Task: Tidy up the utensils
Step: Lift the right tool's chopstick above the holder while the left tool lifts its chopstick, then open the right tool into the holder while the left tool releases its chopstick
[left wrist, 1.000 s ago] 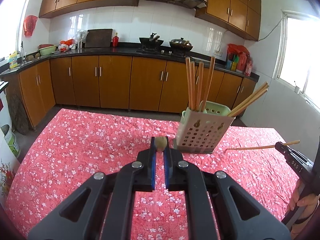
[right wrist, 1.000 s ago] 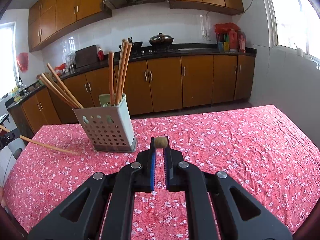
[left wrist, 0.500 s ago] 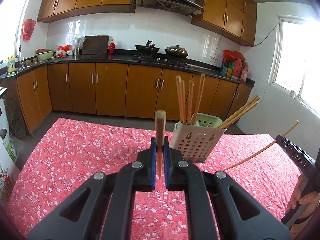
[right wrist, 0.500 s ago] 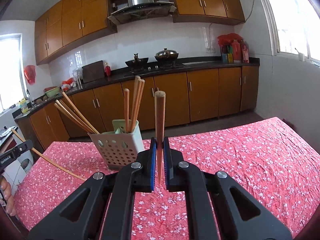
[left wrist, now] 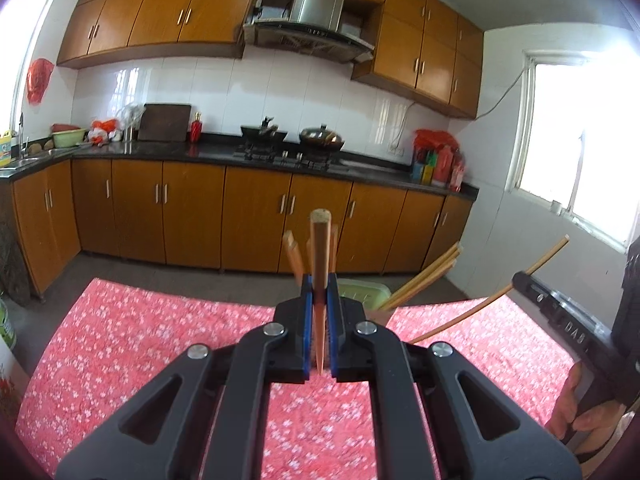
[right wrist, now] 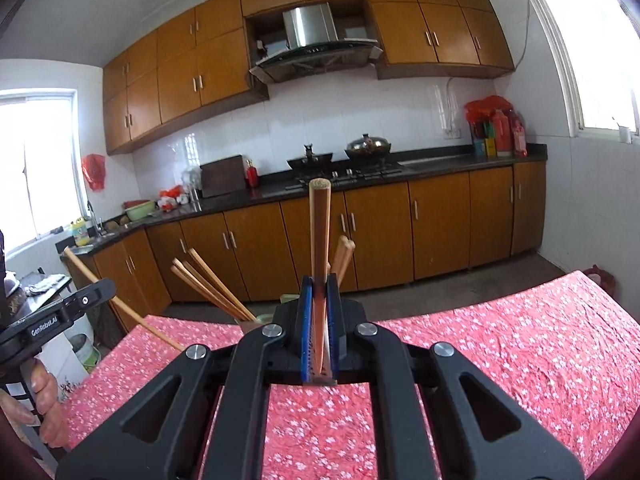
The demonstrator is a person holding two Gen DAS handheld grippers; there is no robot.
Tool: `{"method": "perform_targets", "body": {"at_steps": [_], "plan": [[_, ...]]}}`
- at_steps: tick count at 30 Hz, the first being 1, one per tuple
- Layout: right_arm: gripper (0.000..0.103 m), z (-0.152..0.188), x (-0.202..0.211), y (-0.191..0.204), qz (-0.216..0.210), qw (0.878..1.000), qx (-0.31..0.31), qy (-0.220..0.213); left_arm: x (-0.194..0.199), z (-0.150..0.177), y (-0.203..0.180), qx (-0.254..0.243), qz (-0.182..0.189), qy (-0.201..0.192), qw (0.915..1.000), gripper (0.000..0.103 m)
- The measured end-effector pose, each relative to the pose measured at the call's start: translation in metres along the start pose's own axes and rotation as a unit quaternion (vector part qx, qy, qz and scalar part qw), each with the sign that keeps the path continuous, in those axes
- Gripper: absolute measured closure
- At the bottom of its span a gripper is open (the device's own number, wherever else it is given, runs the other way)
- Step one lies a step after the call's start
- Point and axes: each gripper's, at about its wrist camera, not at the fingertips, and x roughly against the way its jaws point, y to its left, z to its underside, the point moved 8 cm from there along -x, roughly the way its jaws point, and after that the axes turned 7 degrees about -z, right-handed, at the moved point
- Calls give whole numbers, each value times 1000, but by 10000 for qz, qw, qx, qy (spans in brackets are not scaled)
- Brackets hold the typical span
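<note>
My left gripper [left wrist: 319, 284] is shut on a wooden chopstick [left wrist: 320, 256] that stands upright between its blue pads. My right gripper [right wrist: 319, 286] is likewise shut on a second chopstick [right wrist: 319, 236], which also points up. Right behind each gripper sits the pale utensil holder [left wrist: 362, 290], mostly hidden, with several chopsticks [left wrist: 424, 278] leaning out of it; these chopsticks [right wrist: 208, 280] fan left in the right wrist view. At the right edge of the left view I see the other gripper [left wrist: 560, 316] with its thin chopstick [left wrist: 496, 296].
The table wears a red flowered cloth [left wrist: 140, 332]. Beyond it run brown floor cabinets [left wrist: 192, 216] under a dark counter with pots on a stove [left wrist: 292, 140]. A person's hand [right wrist: 44, 396] grips the left tool at the lower left of the right wrist view.
Both grippers have risen and tipped upward, so the table sinks in view. Each chopstick, seen end-on a second ago, now stands tall between the pads. The holder has slipped behind the fingers.
</note>
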Motion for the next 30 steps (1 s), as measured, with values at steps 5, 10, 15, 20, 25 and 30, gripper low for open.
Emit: {"method": "perform_targets", "body": {"at_steps": [5,10,15,20,25,30], "plan": [[95,-18,-1,3,-101,9998,-27,-193,3,-31,-7,153,56,-300,9994,96],[95,-34,-8,8,-134,9992,-2,-382,2,-60,-13,319,79,-582,9978,96],[95,-52,-20,11,-129,9981,3,-597,-14,-77,-19,322,30,-702,9970,96],[95,-53,-43,11,-53,9982,89,-586,-40,-72,-24,204,-6,-600,9980,96],[95,-33,-72,7,-34,9997,29,-220,-66,-63,-25,103,-48,-528,9985,96],[95,-24,-79,2,-30,9999,-18,-96,-79,-69,-23,247,-58,-604,9979,96]]}}
